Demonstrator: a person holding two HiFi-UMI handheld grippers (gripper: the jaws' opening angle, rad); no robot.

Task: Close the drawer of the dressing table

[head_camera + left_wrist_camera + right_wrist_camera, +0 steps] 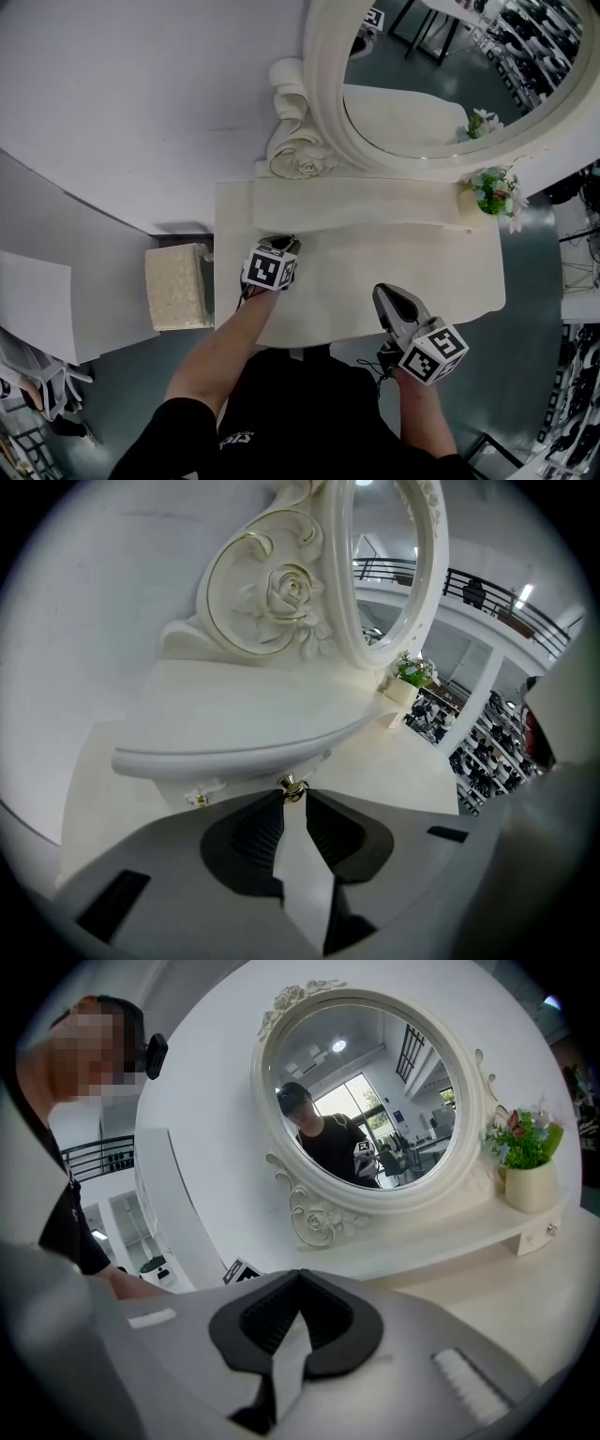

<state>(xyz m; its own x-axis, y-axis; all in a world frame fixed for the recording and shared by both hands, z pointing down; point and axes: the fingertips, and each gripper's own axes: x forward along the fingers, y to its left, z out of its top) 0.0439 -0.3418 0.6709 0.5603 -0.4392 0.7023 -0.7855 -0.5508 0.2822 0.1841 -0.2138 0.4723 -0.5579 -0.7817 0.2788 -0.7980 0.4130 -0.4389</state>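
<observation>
While the left claw (pixel 292 793) is pinching the small gold knob (pixel 292 785) at the very tips of its 2 jaws, the drawer (pixel 239 778) is sitting directly ahead of it, tucked under the lip of the raised shelf (pixel 234 728) at the back of the dressing table (pixel 394 272). The jaws are standing a narrow gap apart, and the knob is filling that gap.

The drawer front is running sideways along the shelf, with its long axis across the line the claw is pointing along. Its travel is lying straight ahead of the claw, toward the wall and the base of the mirror (pixel 450 84). The coming move is therefore looking like a straight push along the claw's own pointing line, with no sideways swing. How far the drawer is standing out from under the shelf is not showing clearly; it is appearing close to the lip.

The right claw (pixel 298 1277) is hanging well apart from the drawer, near the table's front edge, with its jaws together on nothing. The left hand is by far the nearer 1, so the push is falling to it.
</observation>
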